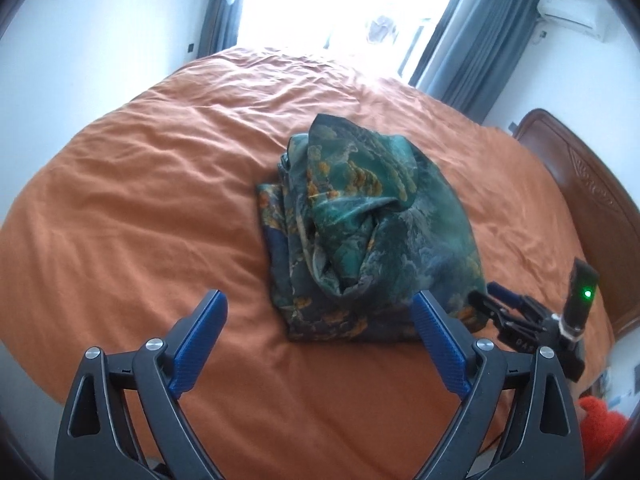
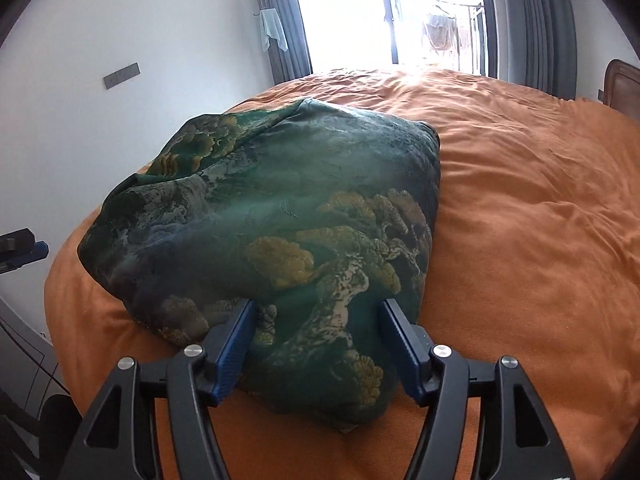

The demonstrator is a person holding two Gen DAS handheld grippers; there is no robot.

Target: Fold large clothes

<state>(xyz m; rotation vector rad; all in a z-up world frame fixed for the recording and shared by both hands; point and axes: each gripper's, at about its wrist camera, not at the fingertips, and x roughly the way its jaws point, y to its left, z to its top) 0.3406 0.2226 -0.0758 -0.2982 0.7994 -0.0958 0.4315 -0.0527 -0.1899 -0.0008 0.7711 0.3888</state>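
A dark green garment point(image 1: 360, 232) printed with yellow-orange and grey motifs is seen lying in a loosely folded bundle on the orange bed cover point(image 1: 140, 200), near the middle of the bed. In the left wrist view, the left gripper point(image 1: 320, 344) is held over bare cover at the near edge of the bundle, its blue-padded jaws spread wide with nothing between them. The right gripper point(image 1: 504, 308) is visible at the bundle's right side in that view. In the right wrist view, the right gripper point(image 2: 316, 344) is positioned over the near corner of the garment point(image 2: 272, 216); its jaws are parted, the cloth lies between them, and no pinch on the fabric can be made out. A wooden headboard point(image 1: 580, 184) is seen at the right edge of the bed.
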